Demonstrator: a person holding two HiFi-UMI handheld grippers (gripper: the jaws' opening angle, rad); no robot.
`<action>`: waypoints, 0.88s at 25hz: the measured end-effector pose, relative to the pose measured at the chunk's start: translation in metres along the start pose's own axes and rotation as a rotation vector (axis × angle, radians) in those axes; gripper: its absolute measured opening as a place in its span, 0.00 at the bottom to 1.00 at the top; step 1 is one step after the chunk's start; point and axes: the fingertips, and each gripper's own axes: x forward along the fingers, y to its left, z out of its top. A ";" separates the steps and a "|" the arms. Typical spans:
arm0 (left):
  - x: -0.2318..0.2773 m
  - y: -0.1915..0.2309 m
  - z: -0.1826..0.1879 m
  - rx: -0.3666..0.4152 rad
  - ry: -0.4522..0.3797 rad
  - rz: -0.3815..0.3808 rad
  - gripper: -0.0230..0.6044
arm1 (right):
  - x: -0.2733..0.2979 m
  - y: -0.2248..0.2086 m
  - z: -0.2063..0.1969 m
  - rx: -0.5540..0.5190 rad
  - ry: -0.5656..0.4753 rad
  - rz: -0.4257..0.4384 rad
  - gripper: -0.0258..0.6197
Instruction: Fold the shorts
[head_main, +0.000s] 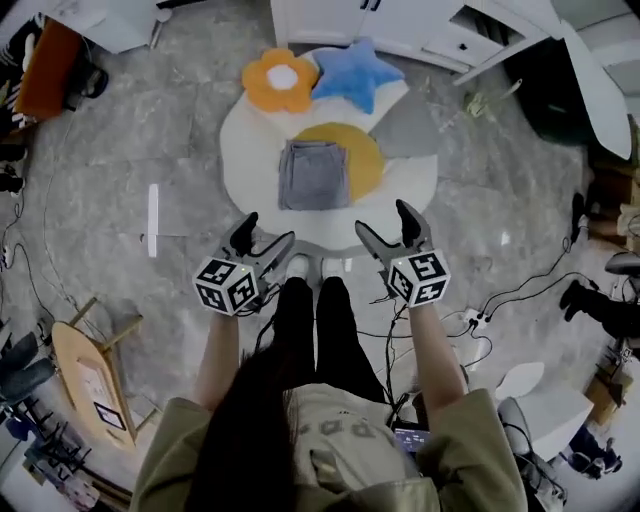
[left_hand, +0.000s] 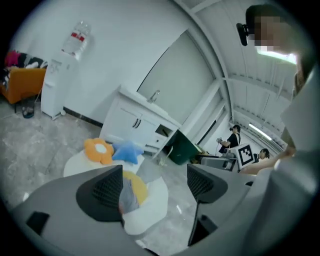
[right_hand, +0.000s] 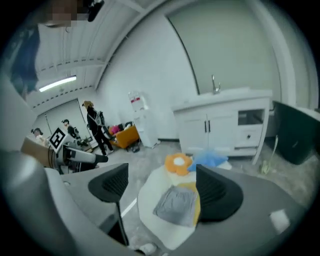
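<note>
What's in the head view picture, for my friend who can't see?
Folded grey shorts lie on a white rug, near an orange flower cushion and a blue star cushion. A person holds the left gripper and right gripper open and empty by the rug's near edge.

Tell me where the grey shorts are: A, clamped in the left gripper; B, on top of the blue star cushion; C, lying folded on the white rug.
C: the grey shorts lie as a folded square on the white rug, and the left gripper and right gripper are open and empty.
</note>
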 end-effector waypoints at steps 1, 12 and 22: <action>-0.020 -0.017 0.025 0.011 -0.048 0.024 0.66 | -0.022 0.014 0.033 -0.008 -0.068 -0.027 0.69; -0.169 -0.142 0.204 0.357 -0.426 0.255 0.65 | -0.188 0.141 0.261 -0.350 -0.598 -0.123 0.68; -0.184 -0.194 0.235 0.508 -0.553 0.304 0.35 | -0.217 0.164 0.284 -0.373 -0.660 -0.124 0.42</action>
